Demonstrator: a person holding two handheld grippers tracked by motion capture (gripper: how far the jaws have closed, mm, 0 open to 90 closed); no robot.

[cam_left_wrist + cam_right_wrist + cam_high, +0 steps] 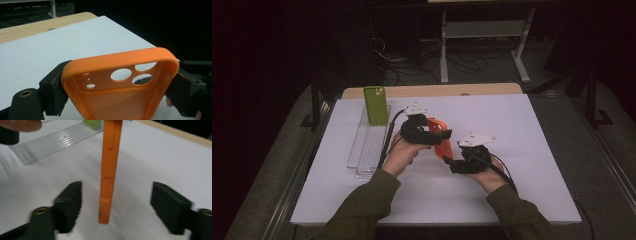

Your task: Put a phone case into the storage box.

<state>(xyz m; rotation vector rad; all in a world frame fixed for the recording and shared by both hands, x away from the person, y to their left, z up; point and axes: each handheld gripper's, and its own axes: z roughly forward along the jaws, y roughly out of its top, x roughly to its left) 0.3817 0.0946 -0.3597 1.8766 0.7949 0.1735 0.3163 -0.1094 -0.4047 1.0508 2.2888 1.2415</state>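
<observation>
Clamping orange case (120, 97), left tongs (120, 87); right tongs (116, 207) agape

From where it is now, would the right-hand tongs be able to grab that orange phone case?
Probably yes. The right tongs stand open with the orange phone case edge-on between the jaws, touching neither. The left tongs already clamp its other end, holding it steady.

Orange phone case (120, 100) matt, smooth soft plastic; ribbed clear plastic tray (369, 145) beside it, glossy; green case (376, 105) matt plastic.
</observation>
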